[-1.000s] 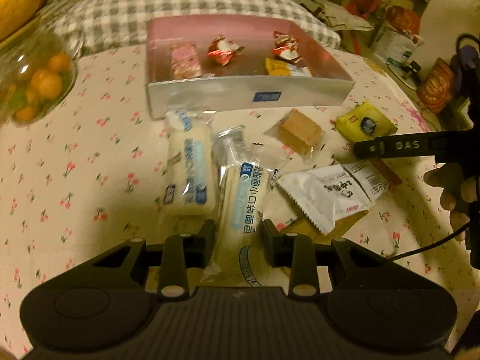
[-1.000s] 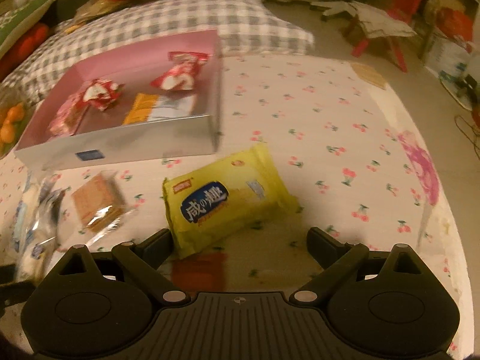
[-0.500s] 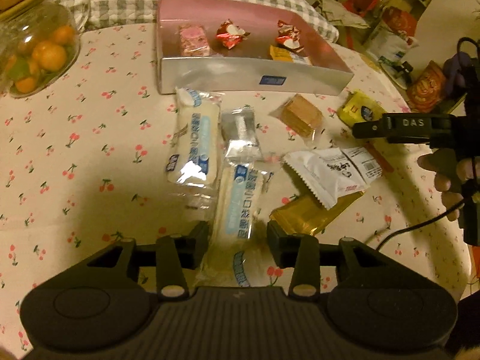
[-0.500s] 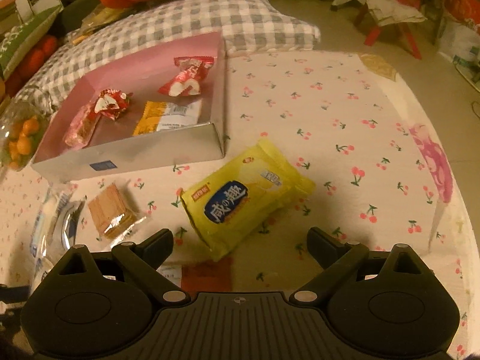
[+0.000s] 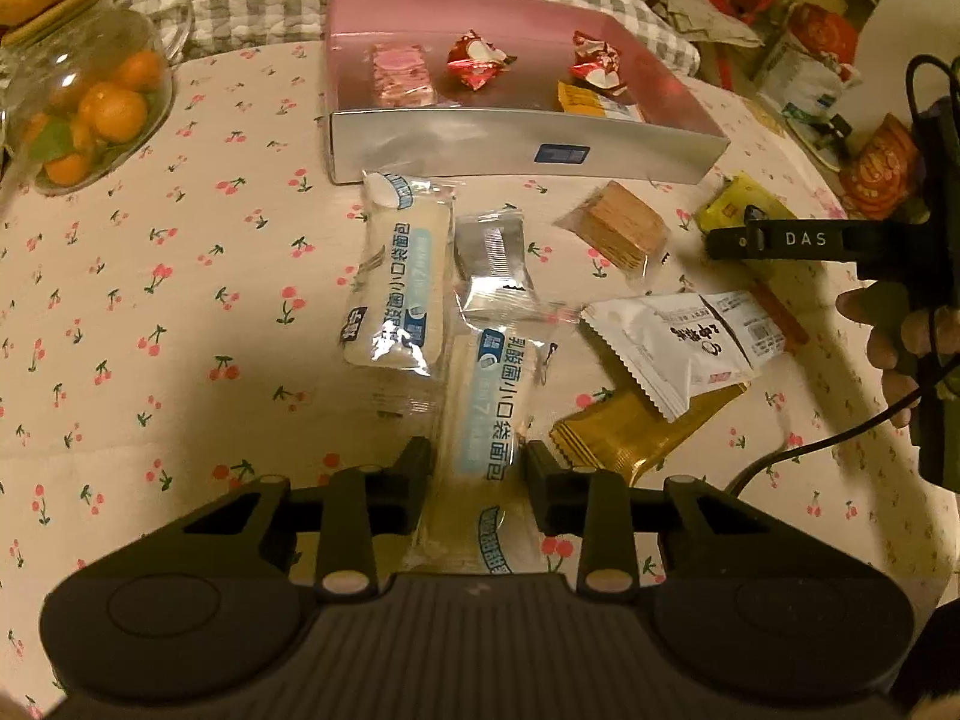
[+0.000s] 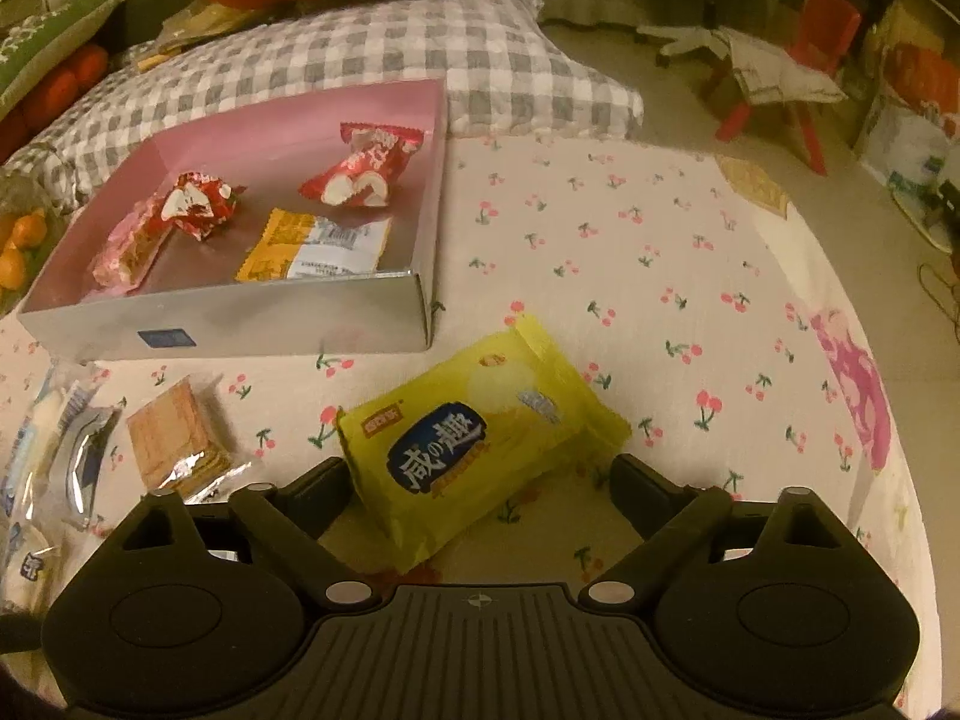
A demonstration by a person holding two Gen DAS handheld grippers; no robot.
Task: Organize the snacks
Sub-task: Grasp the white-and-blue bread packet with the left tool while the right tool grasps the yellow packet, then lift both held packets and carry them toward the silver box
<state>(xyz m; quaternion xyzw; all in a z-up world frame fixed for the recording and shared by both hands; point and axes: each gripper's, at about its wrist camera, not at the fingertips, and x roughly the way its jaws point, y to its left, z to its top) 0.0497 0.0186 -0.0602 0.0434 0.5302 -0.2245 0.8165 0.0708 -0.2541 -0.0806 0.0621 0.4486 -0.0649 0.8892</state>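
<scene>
My left gripper [image 5: 477,459] is shut on a long clear bread packet with blue print [image 5: 489,414], holding it above the table. A second bread packet [image 5: 405,282], a silver packet [image 5: 489,264], a wafer [image 5: 618,225], a white sachet [image 5: 678,345] and a gold packet [image 5: 624,432] lie below. The pink-lined box [image 5: 516,141] behind them holds several sweets. My right gripper [image 6: 480,480] is open, its fingers on either side of a yellow cracker pack [image 6: 474,444] lying on the cloth. The box [image 6: 240,318] is to its upper left.
A glass jar of oranges [image 5: 90,108] stands at the far left of the table. A grey checked cushion [image 6: 360,66] lies behind the box. The round table's edge [image 6: 888,420] curves close on the right. The right gripper [image 5: 840,240] shows in the left wrist view.
My left gripper has lifted and drawn back with the bread packet. My right gripper pulled back, then came down again around the yellow pack, still open.
</scene>
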